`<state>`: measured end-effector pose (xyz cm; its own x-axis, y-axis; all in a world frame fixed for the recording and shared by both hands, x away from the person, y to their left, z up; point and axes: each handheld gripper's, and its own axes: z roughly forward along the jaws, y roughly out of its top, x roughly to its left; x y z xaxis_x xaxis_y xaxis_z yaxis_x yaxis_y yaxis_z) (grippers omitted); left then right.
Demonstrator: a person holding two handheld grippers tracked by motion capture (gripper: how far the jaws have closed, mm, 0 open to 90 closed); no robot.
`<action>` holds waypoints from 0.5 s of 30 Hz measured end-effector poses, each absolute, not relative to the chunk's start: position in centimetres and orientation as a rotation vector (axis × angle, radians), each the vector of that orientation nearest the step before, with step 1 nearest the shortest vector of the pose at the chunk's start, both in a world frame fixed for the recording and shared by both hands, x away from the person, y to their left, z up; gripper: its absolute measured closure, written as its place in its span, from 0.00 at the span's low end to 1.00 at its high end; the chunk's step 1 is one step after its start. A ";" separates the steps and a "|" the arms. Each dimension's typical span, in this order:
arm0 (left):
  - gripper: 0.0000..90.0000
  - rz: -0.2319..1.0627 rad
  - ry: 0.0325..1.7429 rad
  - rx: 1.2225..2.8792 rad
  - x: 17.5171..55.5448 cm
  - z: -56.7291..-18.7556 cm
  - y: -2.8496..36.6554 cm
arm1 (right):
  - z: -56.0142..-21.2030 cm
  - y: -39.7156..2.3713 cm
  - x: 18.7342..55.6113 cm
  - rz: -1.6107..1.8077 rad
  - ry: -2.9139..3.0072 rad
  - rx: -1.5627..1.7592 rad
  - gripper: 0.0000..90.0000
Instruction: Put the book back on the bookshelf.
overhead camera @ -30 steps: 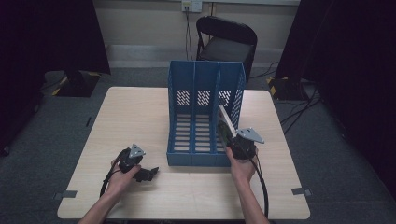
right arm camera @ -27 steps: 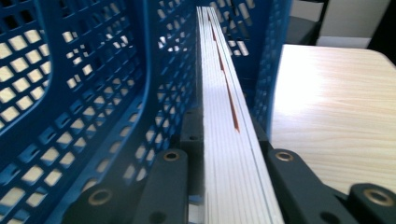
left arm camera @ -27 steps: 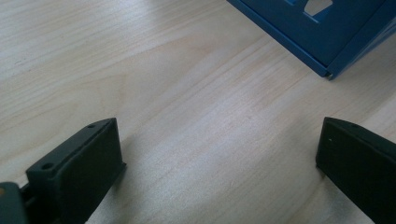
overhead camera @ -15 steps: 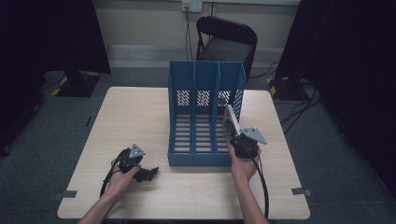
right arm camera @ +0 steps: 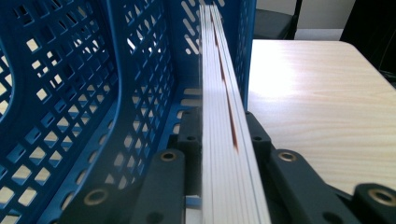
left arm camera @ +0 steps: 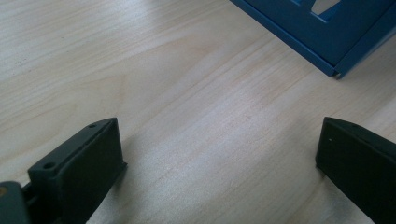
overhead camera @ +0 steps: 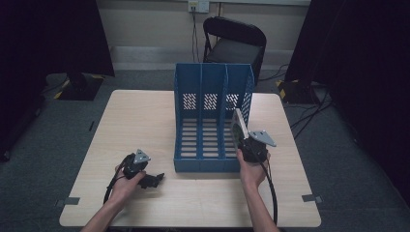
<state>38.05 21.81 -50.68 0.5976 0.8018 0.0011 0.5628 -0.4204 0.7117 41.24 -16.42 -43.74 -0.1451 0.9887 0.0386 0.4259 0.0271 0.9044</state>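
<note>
A blue three-slot file rack (overhead camera: 183,96) stands in the middle of the wooden table (overhead camera: 140,116). My right gripper (overhead camera: 241,140) is at the rack's front right corner, shut on a thin white book (overhead camera: 238,126) that stands on edge and leans over the right slot. In the right gripper view the book (right arm camera: 224,140) runs edge-on between the jaws beside the rack's perforated wall (right arm camera: 140,70). The jaws have just been opening slightly, with the book still between them. My left gripper (overhead camera: 153,180) rests on the table left of the rack, open (left arm camera: 219,140), with bare wood between its jaws.
A black chair (overhead camera: 234,43) stands behind the table's far edge. The rack's front corner (left arm camera: 327,37) lies just ahead of the left gripper. A cable (overhead camera: 270,193) trails from the right gripper along the forearm. Dark floor surrounds the table.
The book in the right gripper has shifted a little to the right and stands more upright at the rack's right slot. The left gripper has not moved.
</note>
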 end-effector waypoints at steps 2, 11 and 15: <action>0.00 0.451 1.074 2.142 38.0 -50.7 21.8 | -43.4 -16.5 41.6 1.103 1.675 1.459 0.82; 0.00 0.450 1.069 2.145 38.0 -50.7 21.8 | -43.2 -16.3 42.2 1.049 1.680 1.470 0.85; 0.00 0.451 1.070 2.145 38.0 -50.7 21.8 | -43.6 -15.8 41.7 1.024 1.602 1.462 0.85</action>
